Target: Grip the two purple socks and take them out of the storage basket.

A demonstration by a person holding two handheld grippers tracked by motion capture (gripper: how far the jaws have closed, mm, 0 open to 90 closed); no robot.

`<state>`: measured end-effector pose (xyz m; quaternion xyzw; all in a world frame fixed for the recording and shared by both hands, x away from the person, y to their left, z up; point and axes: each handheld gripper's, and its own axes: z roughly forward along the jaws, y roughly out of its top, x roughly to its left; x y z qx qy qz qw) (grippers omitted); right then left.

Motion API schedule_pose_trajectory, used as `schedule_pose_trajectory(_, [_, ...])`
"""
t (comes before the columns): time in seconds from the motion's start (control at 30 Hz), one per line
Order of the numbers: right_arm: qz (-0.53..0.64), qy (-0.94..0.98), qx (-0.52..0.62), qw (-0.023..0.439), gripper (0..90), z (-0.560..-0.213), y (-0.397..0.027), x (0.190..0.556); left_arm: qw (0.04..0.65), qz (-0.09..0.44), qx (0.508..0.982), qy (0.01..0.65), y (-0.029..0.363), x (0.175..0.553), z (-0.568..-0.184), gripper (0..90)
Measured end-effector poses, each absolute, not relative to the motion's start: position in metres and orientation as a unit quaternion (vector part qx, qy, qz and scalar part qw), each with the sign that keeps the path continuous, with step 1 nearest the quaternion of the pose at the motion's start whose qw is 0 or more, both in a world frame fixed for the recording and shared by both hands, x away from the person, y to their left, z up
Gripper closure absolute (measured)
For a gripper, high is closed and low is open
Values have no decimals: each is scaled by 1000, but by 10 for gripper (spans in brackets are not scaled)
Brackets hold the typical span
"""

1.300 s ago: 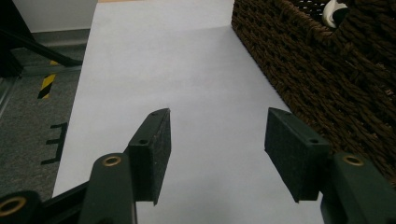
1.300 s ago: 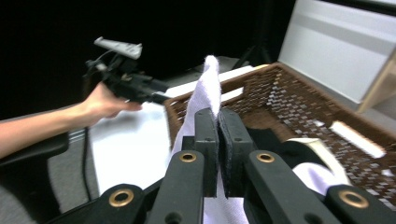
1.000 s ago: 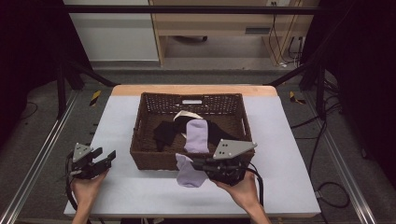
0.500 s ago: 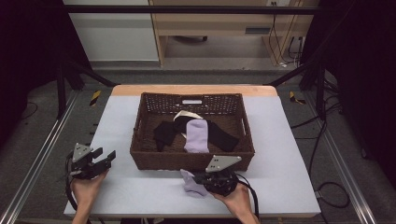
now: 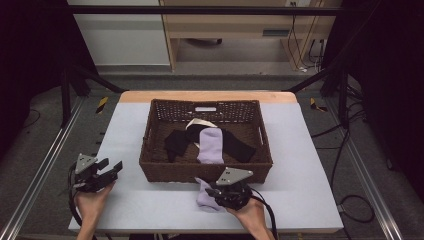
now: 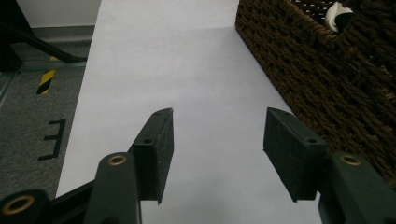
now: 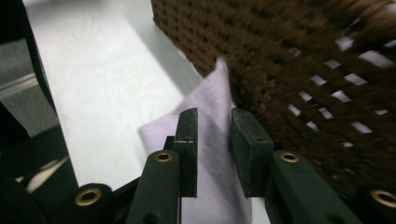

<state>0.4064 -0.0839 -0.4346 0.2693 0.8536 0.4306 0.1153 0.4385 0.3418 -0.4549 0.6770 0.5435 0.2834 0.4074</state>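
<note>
Two lavender socks in play. One lavender sock [image 5: 206, 196] now lies on the grey-white tabletop [image 5: 300, 165] just in front of the wicker basket [image 5: 150, 150], under the right gripper [image 5: 223, 192]; its mate [image 5: 210, 145] is draped inside the basket over black socks [image 5: 176, 142] and a cream one [image 5: 196, 124].

Change since a second ago: the right gripper held that sock pinched and lifted, hanging off the basket's front wall; now the hand has sunk to the table and the jaws have just been opening. In the right gripper view the jaws stand narrowly parted, the sock [image 7: 205, 121] lying between them and running forward past the tips toward the basket weave [image 7: 299, 70], which rises close on the right-jaw side. Pads look slack on the cloth, not pressing. Reading: the sock has been set down, so the release is nearly done and this sock counts as out of the basket.

Left gripper [image 5: 107, 170] rests at the near left of the table in the person's left hand [image 5: 90, 197], unmoved. In its own view the jaws gape wide with bare tabletop [image 6: 187, 70] between them, the basket wall [image 6: 327, 79] beyond the right jaw.

Writing: black mark like an "E" on the floor [image 6: 53, 137] past the left jaw; small white tag on the basket's far wall [image 5: 205, 108], unreadable.
</note>
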Motion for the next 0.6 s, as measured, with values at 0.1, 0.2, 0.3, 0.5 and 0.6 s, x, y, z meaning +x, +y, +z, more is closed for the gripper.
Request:
schedule_pose_trajectory(0.1, [444, 846, 274, 113, 693, -428, -87, 405, 407, 285, 677, 543, 342, 438, -455, 424])
schedule_pose_trajectory(0.2, [459, 837, 275, 109, 693, -419, -89, 404, 406, 286, 677, 543, 341, 438, -454, 424])
schedule_pose_trajectory(0.3, [476, 829, 270, 113, 644, -410, -91, 404, 407, 286, 677, 543, 342, 439, -455, 424])
schedule_pose_trajectory(0.5, [475, 822, 282, 136, 609, -403, -94, 406, 406, 285, 677, 543, 342, 439, -455, 424])
schedule_pose_trajectory(0.6, [477, 817, 288, 147, 619, -397, -98, 407, 407, 287, 678, 541, 341, 439, -455, 424])
